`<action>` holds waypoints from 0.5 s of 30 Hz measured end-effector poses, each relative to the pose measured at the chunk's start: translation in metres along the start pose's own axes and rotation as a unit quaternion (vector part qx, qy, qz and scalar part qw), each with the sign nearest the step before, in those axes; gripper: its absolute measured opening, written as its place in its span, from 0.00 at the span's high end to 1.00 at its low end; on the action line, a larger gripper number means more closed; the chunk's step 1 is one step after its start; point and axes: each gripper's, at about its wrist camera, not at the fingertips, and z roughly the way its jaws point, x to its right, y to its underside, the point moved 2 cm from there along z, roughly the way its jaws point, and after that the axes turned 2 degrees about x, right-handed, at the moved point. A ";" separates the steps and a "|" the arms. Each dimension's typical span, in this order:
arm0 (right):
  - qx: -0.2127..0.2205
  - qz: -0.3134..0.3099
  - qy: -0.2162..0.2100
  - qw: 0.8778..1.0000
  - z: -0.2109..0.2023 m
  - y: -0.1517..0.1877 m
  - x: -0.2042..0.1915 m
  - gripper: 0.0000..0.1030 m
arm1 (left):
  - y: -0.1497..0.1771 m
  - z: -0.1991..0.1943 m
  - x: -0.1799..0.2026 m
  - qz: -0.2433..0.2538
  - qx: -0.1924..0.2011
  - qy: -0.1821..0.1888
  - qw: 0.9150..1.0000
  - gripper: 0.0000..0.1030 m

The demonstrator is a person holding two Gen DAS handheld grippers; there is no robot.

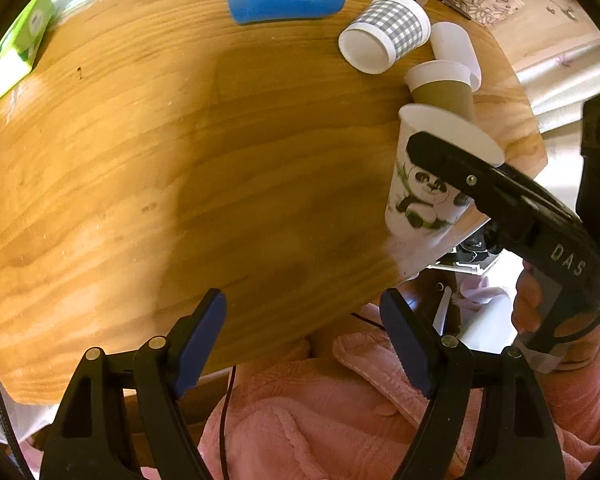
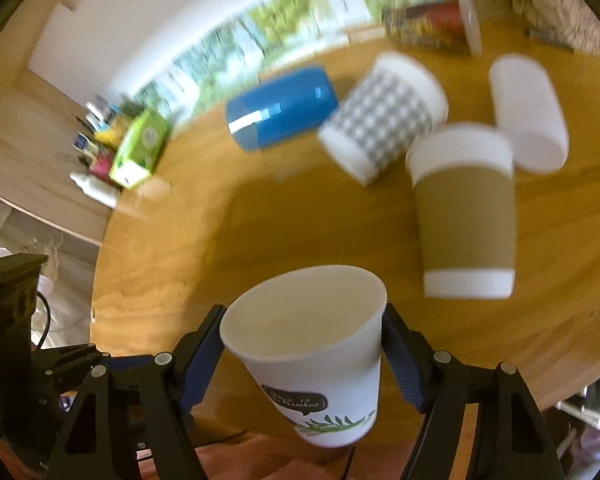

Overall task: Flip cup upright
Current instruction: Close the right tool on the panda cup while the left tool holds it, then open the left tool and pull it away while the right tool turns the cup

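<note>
The right gripper (image 2: 302,354) clamps the white panda-print paper cup (image 2: 312,360) mouth-up above the round wooden table (image 2: 228,240) — flipped, not yet set down; the left gripper (image 1: 302,338) gapes wide, holding nothing.

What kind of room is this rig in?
Likely a home living or dining room: a round wooden table by a window, a green tissue box, scattered paper cups, and pink fleece clothing on the operator.

Panda cup (image 1: 428,184), mouth up, in right claw (image 1: 432,152) above table (image 1: 180,168) edge; left claw (image 1: 304,340) agape.
</note>
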 end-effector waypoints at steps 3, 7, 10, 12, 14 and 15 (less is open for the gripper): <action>0.059 -0.034 0.013 0.998 -0.010 0.000 -0.004 0.27 | -0.002 -0.005 -0.007 0.010 -0.001 -0.001 1.000 0.20; 0.115 -0.088 0.028 0.989 -0.016 0.006 -0.012 0.27 | -0.012 -0.003 -0.007 0.021 -0.006 -0.008 1.000 0.20; 0.153 -0.128 0.033 0.979 -0.018 0.015 -0.018 0.27 | -0.014 -0.002 -0.005 0.037 -0.010 -0.015 0.999 0.20; 0.175 -0.148 0.027 0.973 -0.019 0.022 -0.021 0.27 | -0.015 0.000 -0.003 0.044 -0.011 -0.021 0.999 0.20; 0.197 -0.165 0.014 0.966 -0.020 0.031 -0.023 0.27 | -0.015 0.002 -0.005 0.045 -0.015 -0.030 0.998 0.21; 0.203 -0.170 0.012 0.964 -0.020 0.034 -0.023 0.27 | -0.016 0.004 -0.004 0.045 -0.018 -0.033 0.998 0.21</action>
